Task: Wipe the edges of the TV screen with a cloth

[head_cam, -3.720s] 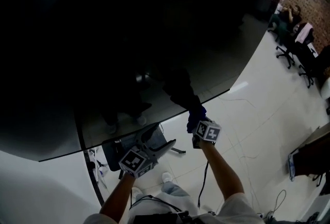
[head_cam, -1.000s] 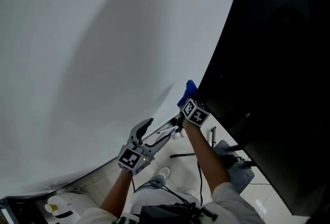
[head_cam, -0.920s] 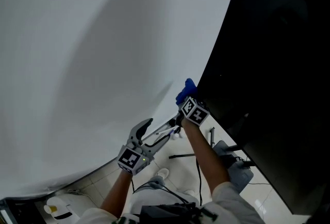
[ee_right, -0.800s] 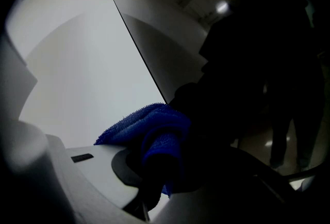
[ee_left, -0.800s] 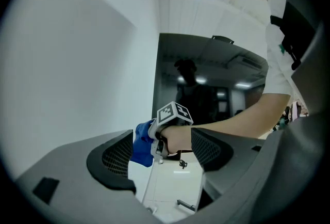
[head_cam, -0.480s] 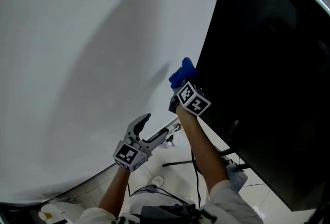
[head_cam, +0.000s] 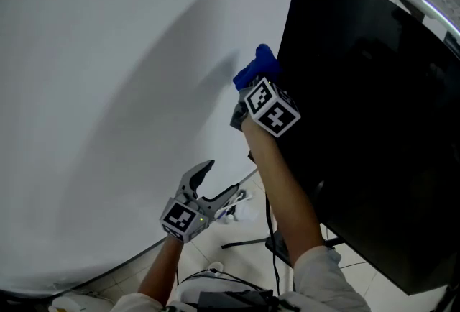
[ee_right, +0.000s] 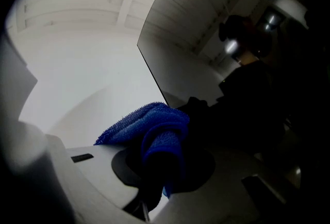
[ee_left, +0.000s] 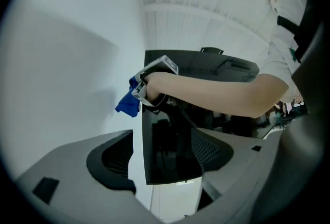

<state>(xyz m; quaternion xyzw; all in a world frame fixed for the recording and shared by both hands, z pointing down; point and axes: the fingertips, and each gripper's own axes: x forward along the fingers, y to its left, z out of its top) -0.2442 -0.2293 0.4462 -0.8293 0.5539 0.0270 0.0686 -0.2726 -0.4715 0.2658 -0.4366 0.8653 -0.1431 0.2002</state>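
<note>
One blue cloth (head_cam: 255, 67) is pinched in the right gripper (head_cam: 246, 88) and sits against the left edge of the TV screen (head_cam: 359, 124), just below its top corner. Left of that gripper is plain white wall (head_cam: 108, 88); the dark panel spreads to its right. Well below, the left gripper (head_cam: 218, 182) hangs with jaws spread, holding nothing.

TV screen (head_cam: 359, 124) is cut off — right edge.
</note>
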